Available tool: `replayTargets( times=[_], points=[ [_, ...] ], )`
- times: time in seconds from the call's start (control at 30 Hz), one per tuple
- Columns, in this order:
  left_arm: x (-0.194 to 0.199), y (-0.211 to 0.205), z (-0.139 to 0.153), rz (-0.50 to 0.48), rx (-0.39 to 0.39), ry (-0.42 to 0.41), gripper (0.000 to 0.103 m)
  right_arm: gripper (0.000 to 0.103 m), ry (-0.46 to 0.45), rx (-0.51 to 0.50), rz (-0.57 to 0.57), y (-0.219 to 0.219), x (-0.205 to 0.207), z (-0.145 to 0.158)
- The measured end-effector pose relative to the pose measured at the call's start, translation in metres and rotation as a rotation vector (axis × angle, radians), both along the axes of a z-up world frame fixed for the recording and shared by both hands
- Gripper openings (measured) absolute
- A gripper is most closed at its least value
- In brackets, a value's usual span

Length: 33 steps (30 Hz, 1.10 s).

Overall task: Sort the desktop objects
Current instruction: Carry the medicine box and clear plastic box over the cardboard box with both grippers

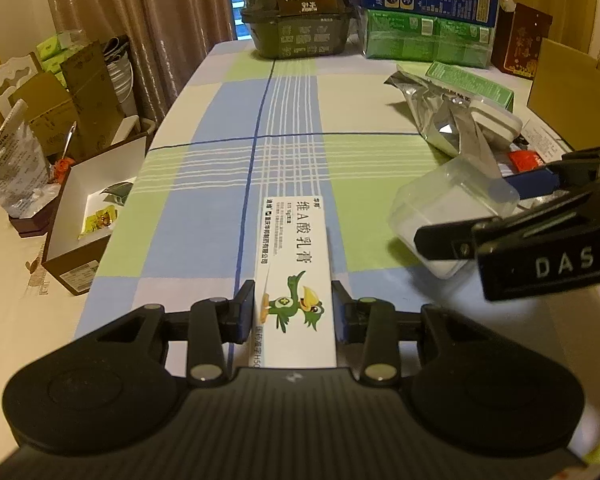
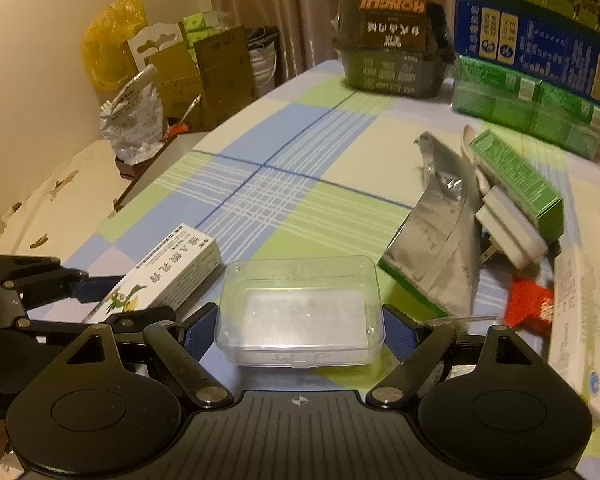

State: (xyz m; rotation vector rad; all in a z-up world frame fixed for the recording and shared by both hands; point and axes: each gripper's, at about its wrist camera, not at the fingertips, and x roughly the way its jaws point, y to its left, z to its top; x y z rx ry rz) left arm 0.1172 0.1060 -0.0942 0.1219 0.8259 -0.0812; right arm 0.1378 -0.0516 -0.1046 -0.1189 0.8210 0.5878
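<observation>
A long white ointment box with a green bird print [image 1: 296, 272] lies on the checked tablecloth [image 1: 228, 128], its near end between the fingers of my left gripper [image 1: 294, 312]. The pads sit close on both sides; I cannot tell if they press it. It also shows in the right wrist view [image 2: 168, 276]. A clear plastic lidded box [image 2: 300, 312] sits between the fingers of my right gripper [image 2: 300, 330], which look closed on its sides. The box also shows in the left wrist view [image 1: 448, 216].
At the right lie a silver foil pouch [image 2: 440, 236], a green carton [image 2: 516, 184], a white plug adapter [image 2: 508, 232], a red item [image 2: 528, 304] and a white box [image 2: 584, 332]. Dark and blue-green packs [image 1: 300, 12] stand at the far edge. Open cartons [image 1: 84, 216] stand left of the table.
</observation>
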Motion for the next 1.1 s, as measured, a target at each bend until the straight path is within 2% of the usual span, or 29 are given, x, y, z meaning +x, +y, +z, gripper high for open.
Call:
replayTargets(
  times=[0.33,0.83,1.1],
  points=[
    [-0.021,-0.020,0.035,0.007,-0.016,-0.011,0.033,0.083,-0.012,0.010,-0.062,-0.038,-0.015,0.030],
    [-0.063,-0.079,0.105,-0.021,-0.078,-0.050,0.033,0.083,-0.090,0.067,-0.174,-0.117,-0.068,0.111],
    [-0.078,-0.117,0.128,-0.063,-0.097,-0.060,0.033,0.083,-0.131,0.083,-0.236,-0.164,-0.085,0.139]
  ],
)
